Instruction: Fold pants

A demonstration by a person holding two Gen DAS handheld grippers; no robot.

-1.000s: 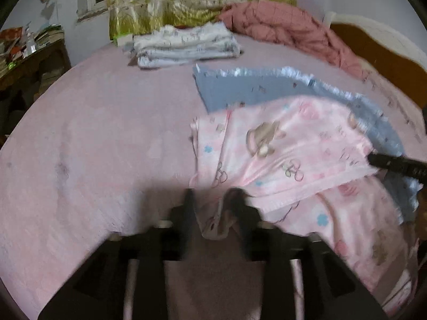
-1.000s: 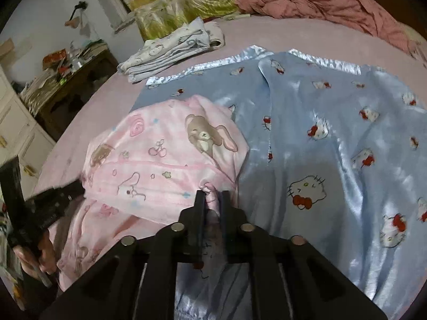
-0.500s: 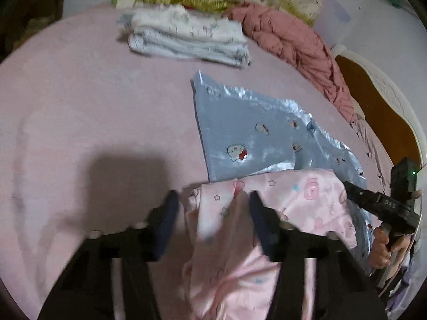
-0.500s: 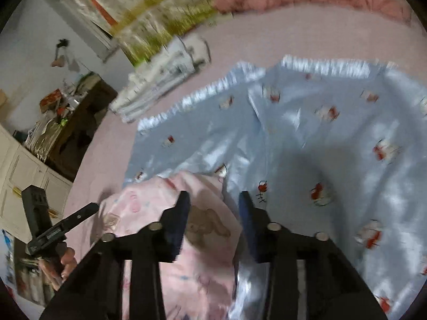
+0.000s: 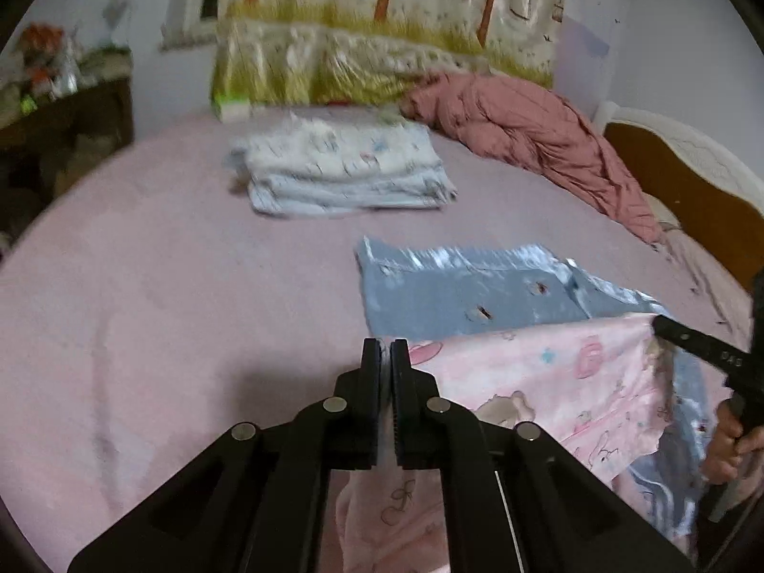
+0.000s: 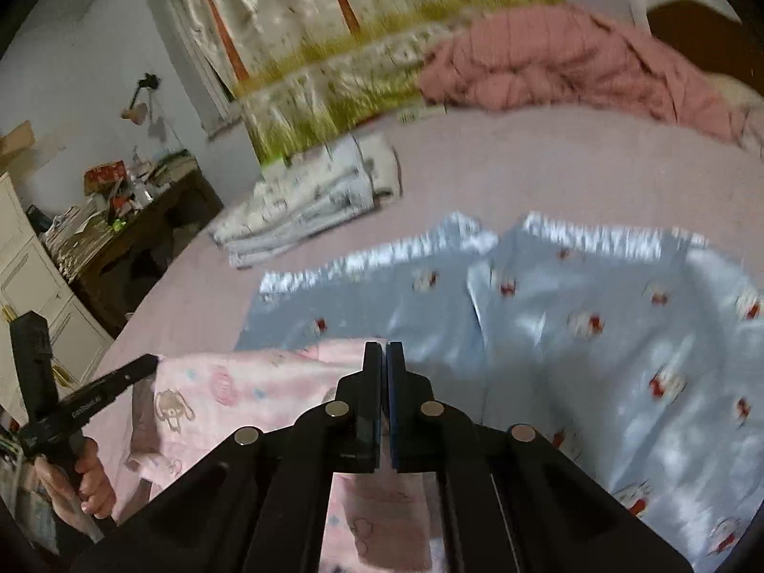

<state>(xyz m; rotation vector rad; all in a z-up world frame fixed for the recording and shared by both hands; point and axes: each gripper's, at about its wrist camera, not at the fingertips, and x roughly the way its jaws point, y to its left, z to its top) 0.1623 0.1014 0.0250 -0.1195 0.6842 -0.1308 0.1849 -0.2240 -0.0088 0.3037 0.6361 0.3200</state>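
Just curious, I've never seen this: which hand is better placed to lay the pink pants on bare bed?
Probably left. Both grippers' jaws have just closed on the pink pants, but the left gripper hangs beside bare sheet, while the right gripper is over the blue pants.

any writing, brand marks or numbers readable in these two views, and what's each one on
Light lettering along the side of the left claw, seen from the right wrist view: there, but too blurred to read.
Small light marking on the right claw, seen from the left wrist view: a few characters, not legible.
Pink pants and blue satin pants: cartoon prints only, no words.
Cluttered desk: packaging and papers too small to read.
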